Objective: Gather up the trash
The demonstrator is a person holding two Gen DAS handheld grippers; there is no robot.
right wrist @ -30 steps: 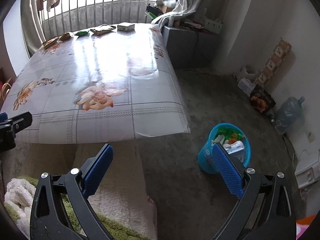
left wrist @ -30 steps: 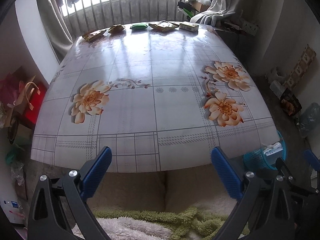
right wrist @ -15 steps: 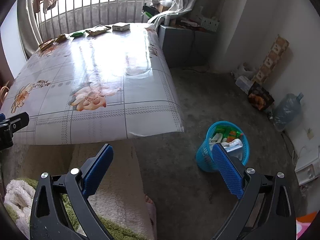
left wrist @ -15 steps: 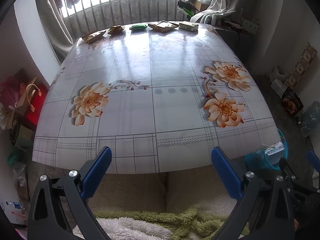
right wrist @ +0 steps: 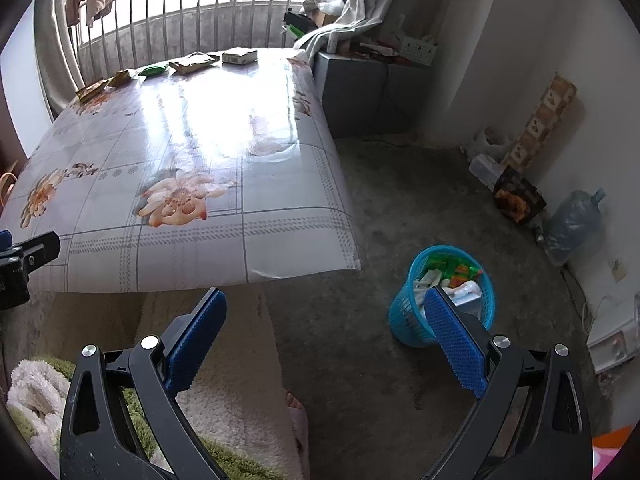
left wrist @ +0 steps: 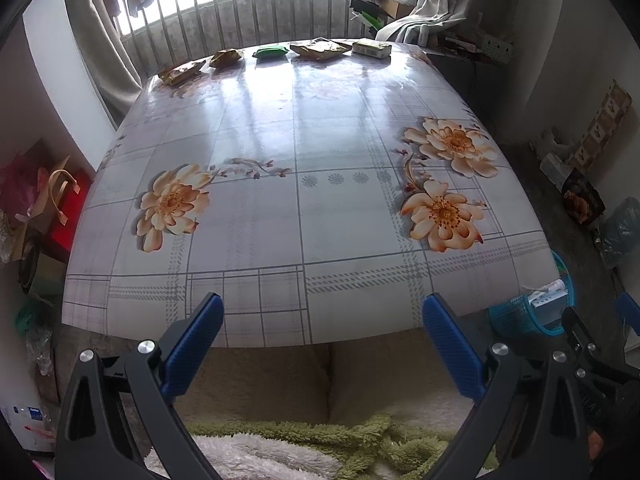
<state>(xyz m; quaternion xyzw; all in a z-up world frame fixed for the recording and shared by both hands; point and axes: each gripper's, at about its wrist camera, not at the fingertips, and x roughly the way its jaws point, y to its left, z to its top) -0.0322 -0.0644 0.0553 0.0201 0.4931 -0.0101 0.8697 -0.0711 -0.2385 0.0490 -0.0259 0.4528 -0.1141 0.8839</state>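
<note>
Left wrist view: my left gripper (left wrist: 318,316) has jaws apart, empty, at the near edge of the surface (left wrist: 280,216). Right gripper (right wrist: 324,312) likewise apart and empty, over the floor near the blue basket (right wrist: 404,316). Trash sits in a row along the far edge: wrappers (left wrist: 182,72), a green packet (left wrist: 271,52), a small box (left wrist: 371,48). Judged light, thin, crinkly, probably slippery; pinch each across a raised edge.
</note>
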